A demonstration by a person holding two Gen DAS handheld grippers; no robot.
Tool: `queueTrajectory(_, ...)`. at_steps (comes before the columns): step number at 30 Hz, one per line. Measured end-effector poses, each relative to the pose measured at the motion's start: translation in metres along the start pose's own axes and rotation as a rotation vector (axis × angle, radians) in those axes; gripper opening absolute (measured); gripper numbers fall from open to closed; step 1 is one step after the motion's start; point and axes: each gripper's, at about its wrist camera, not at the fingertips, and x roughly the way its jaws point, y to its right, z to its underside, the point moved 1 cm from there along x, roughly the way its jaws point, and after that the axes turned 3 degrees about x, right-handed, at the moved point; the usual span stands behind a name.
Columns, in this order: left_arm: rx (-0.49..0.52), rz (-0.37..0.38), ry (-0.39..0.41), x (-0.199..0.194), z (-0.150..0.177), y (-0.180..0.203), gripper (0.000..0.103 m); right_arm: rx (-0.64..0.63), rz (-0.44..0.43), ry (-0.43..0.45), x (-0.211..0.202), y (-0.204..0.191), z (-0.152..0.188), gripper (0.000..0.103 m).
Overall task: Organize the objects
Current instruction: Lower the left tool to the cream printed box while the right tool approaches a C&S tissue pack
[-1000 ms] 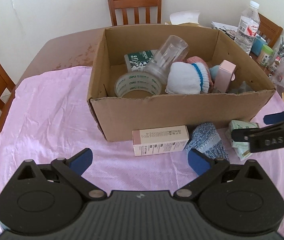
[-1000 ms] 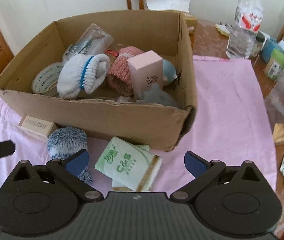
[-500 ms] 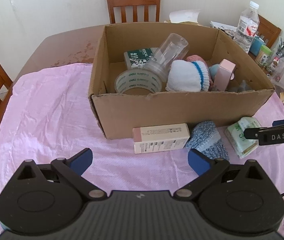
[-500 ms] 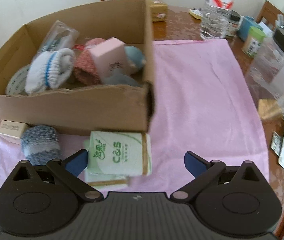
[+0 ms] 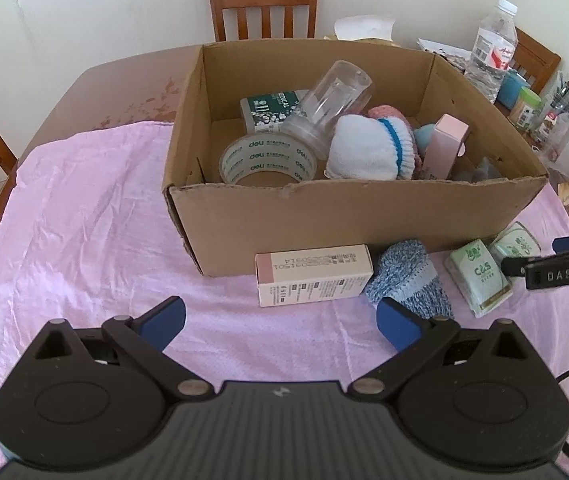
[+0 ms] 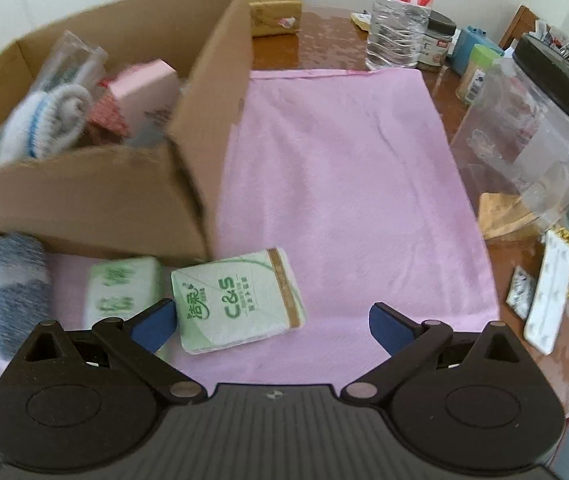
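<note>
A cardboard box on the pink cloth holds a tape roll, a clear jar, a white sock and a pink carton. In front of it lie a long beige carton, a blue knitted sock and two green tissue packs. My left gripper is open, a little short of the beige carton. My right gripper is open over the nearer tissue pack, whose left side lies by the left finger; it also shows at the right edge of the left wrist view.
Pink cloth covers the wooden table. At the right stand a water bottle, a big clear jar with a black lid, small containers and packets. Wooden chairs stand behind and at the left.
My right gripper has swung rightward and come in low; the tissue packs have slid apart, and the nearer one now lies between its fingers. My left gripper has barely moved.
</note>
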Motion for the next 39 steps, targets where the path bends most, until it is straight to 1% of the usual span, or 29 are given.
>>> queueTrajectory(3,-0.004,0.001,-0.002,0.004,0.000,0.001,0.101,-0.041,0.004,-0.018,0.007,0.002,0.002,0.103)
queueTrajectory(7,-0.019,0.013,-0.001,0.012,-0.002,0.002,0.101,-0.046,-0.043,-0.029,0.009,0.004,0.005,0.103)
queueTrajectory(11,-0.052,0.025,0.010,0.022,-0.002,0.003,0.101,-0.061,-0.055,-0.015,0.007,0.004,0.008,0.103)
queueTrajectory(18,-0.086,0.006,0.035,0.042,-0.006,0.005,0.101,-0.060,-0.054,-0.007,0.007,0.003,0.009,0.103)
queueTrajectory(20,-0.093,0.020,0.038,0.046,-0.007,0.005,0.101,-0.065,-0.058,0.011,0.006,0.004,0.011,0.103)
queueTrajectory(23,-0.088,0.024,0.043,0.050,-0.008,0.008,0.101,-0.064,-0.059,0.020,0.005,0.005,0.012,0.103)
queueTrajectory(25,-0.089,0.015,0.050,0.053,-0.009,0.008,0.101,-0.062,-0.058,0.023,0.005,0.005,0.012,0.103)
queueTrajectory(31,-0.088,-0.013,0.032,0.060,-0.009,0.005,0.101,-0.060,-0.057,0.033,0.005,0.005,0.013,0.103)
queueTrajectory(35,-0.060,-0.069,0.018,0.059,-0.002,-0.007,0.101,-0.060,-0.057,0.034,0.005,0.004,0.014,0.103)
queueTrajectory(39,-0.077,-0.078,-0.011,0.063,0.005,-0.018,0.101,-0.066,-0.062,0.055,0.004,0.004,0.017,0.103)
